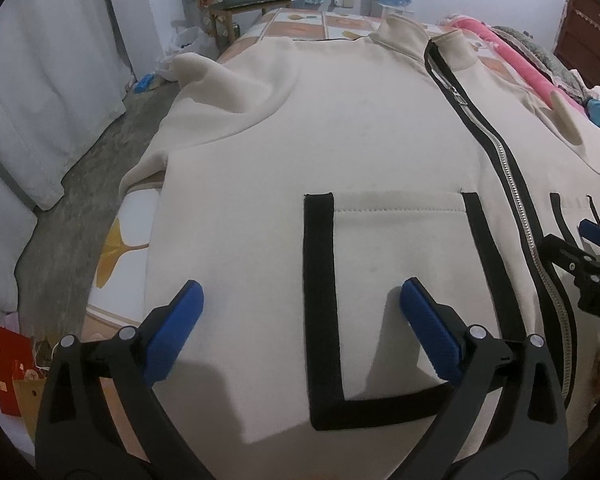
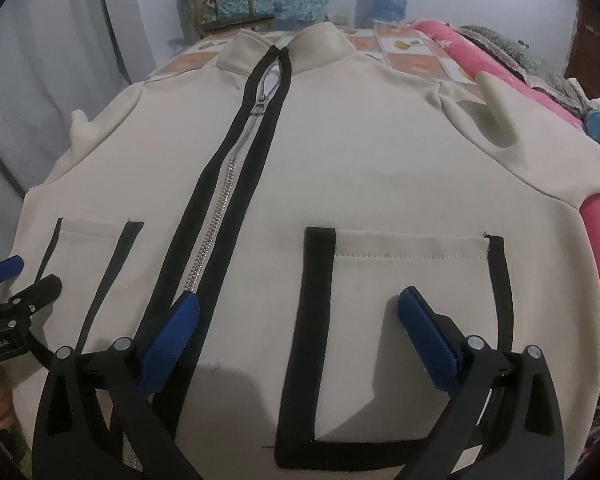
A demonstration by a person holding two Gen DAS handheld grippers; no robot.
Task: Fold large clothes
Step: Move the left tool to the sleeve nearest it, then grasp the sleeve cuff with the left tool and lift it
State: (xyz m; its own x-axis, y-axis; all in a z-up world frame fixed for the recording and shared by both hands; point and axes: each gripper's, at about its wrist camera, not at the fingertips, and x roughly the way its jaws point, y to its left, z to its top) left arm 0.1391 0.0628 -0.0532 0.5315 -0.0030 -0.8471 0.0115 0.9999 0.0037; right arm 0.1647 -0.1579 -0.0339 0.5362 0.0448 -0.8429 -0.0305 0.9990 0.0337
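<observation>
Blue fingers (image 1: 188, 300) of the left gripper (image 1: 300, 300) are spread wide with nothing pinched between them, hovering over the lower front of a cream zip-up jacket (image 1: 360, 128) that lies face up and flat on a bed with a tile-patterned sheet (image 1: 116, 248). Its left finger sits near the jacket's side edge, and the black-trimmed left pocket (image 1: 392, 280) lies partly between the two fingers, one black band running up the gap. Whether the tips touch the cloth cannot be told. To the right of that pocket runs the black-bordered silver zipper (image 1: 512, 184), closed most of the way up to the stand collar (image 1: 404, 24). Further right, the right gripper (image 2: 300, 300) also stands fully open and empty: its left finger (image 2: 180, 312) lies over the zipper's lower part, its right finger over the right pocket (image 2: 408, 300), with that pocket's black band between them. A pink blanket (image 2: 496, 64) borders the jacket's right sleeve, which lies bunched at the shoulder
</observation>
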